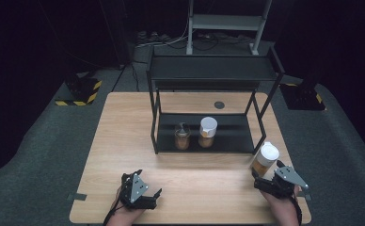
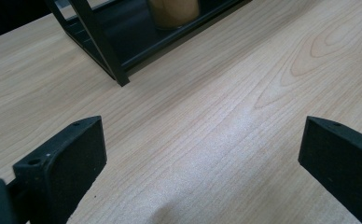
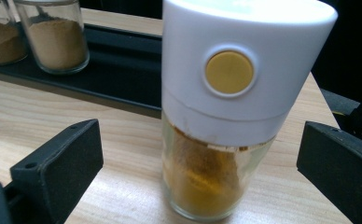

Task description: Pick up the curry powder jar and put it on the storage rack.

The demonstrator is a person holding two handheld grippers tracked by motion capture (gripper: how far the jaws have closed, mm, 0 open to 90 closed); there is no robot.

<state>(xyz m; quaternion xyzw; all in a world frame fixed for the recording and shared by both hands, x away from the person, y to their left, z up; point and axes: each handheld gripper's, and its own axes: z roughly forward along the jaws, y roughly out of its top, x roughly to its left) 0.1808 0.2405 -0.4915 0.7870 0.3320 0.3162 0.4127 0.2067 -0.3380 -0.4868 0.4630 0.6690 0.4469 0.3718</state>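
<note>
My left gripper (image 1: 145, 193) rests low over the bare worktop (image 1: 124, 136), its fingers (image 2: 62, 163) spread wide with nothing between them. My right gripper (image 1: 265, 181) also has its fingers (image 3: 58, 158) wide apart, either side of a white-capped spice jar (image 3: 226, 107), not touching it. Farther off, two more jars (image 1: 182, 136) (image 1: 207, 132) stand on the black rack's (image 1: 209, 70) lower shelf.

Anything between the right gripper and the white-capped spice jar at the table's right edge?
Nothing visible. The spice jar stands upright on the table right between the right gripper's open jaws, outside the rack.
</note>
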